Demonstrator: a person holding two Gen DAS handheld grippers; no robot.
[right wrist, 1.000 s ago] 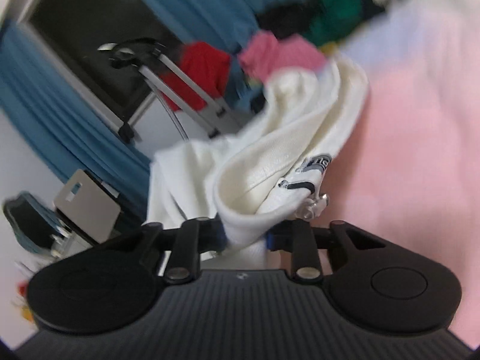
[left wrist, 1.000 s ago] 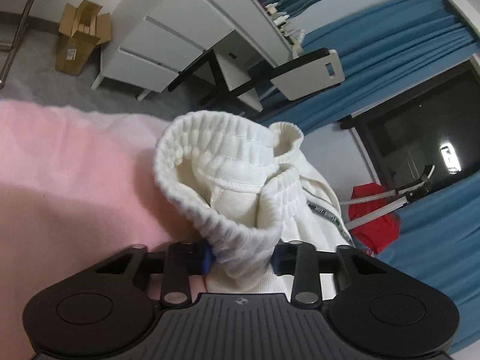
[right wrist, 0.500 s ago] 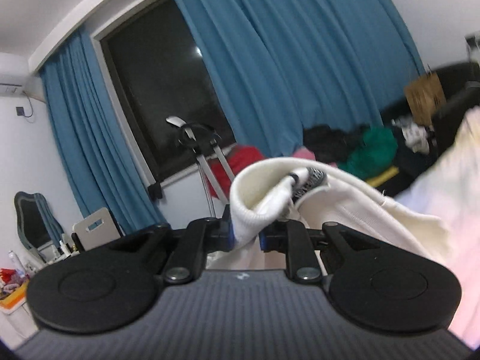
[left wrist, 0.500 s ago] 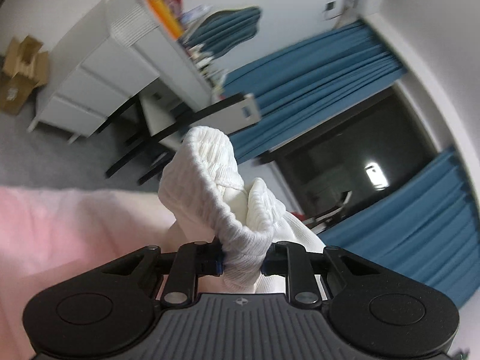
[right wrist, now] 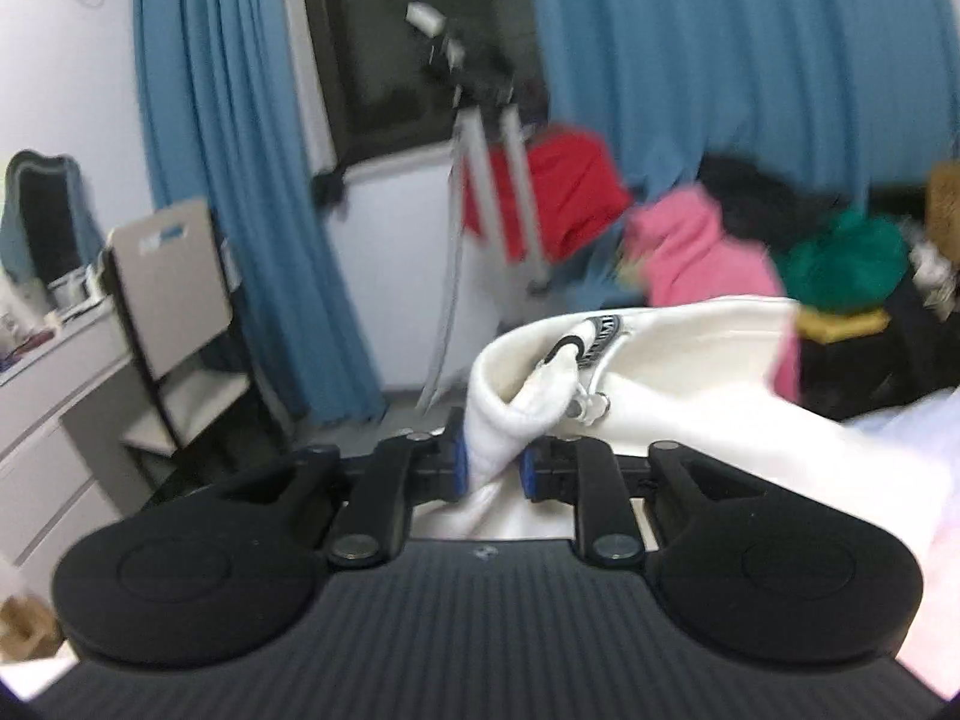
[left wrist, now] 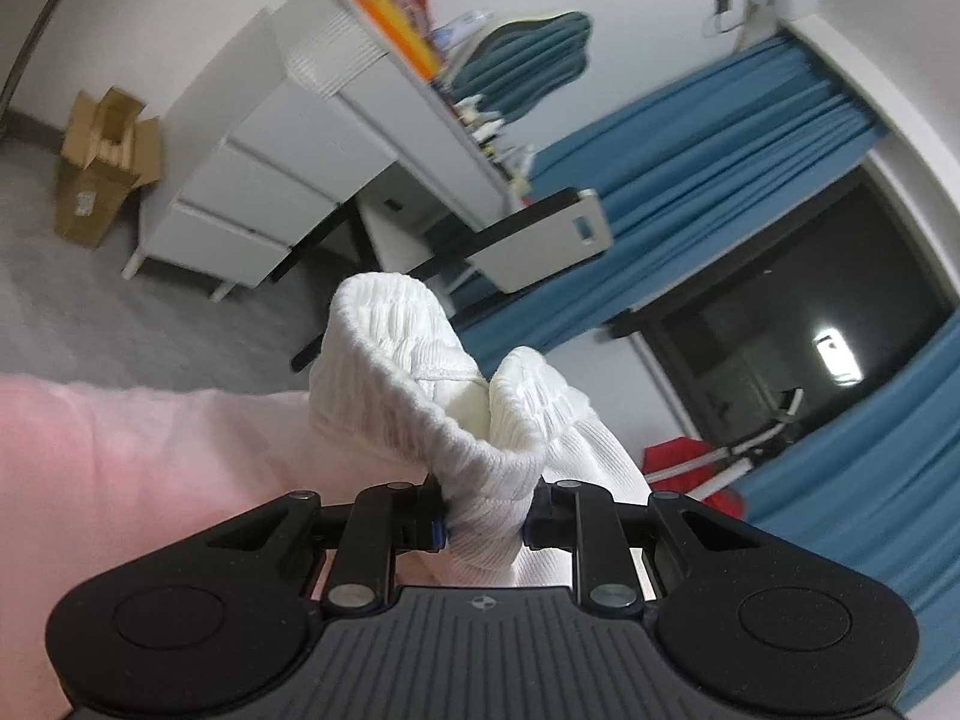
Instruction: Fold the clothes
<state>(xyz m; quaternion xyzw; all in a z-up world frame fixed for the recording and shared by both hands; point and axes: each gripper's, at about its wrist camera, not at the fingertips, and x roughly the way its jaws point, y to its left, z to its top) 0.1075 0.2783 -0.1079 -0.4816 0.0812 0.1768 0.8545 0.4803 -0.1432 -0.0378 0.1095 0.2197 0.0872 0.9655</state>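
The left gripper (left wrist: 485,525) is clamped on the ribbed cuff (left wrist: 420,396) of a white garment (left wrist: 576,456). The cuff stands upward directly ahead of the fingers, its opening facing the camera. The rest of the garment drops away to the right, above a pink bed (left wrist: 120,468).

The right gripper (right wrist: 491,468) is clamped on a folded edge of the same white garment (right wrist: 690,360), although its jaws have just been opening slightly; the fabric remains pinched between the pads. A drawstring (right wrist: 591,405) hangs just beyond the fingers. From this grip the garment's long axis runs to the right, roughly level, and ends near a pile of clothes (right wrist: 708,252).
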